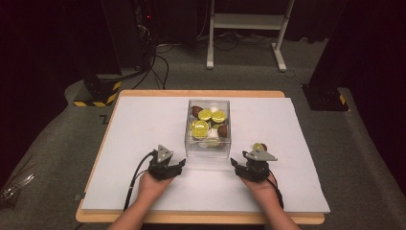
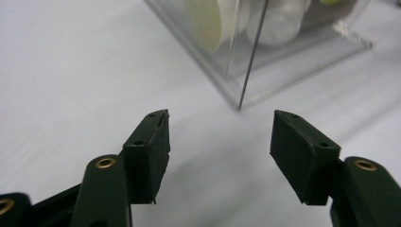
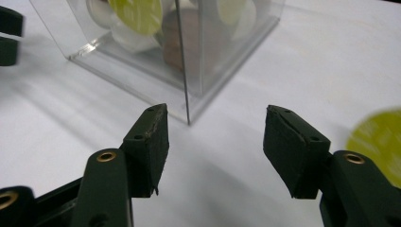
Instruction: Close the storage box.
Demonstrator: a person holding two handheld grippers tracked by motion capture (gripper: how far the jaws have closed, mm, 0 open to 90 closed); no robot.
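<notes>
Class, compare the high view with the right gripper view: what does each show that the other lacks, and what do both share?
High view alone: the person's forearms, the wooden table edge, the carpet and the white stand beyond.

Right gripper view alone: close up, the right gripper has open jaws with nothing between them, aimed at a box corner.

Both: the clear box of yellow-lidded capsules, and a loose capsule on the white sheet.

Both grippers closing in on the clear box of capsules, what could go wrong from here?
1. The clear plastic box is light; if the open left gripper and open right gripper meet its near corners unevenly, it may slide or twist.
2. The loose yellow-lidded capsule beside the right gripper could get knocked away.
</notes>
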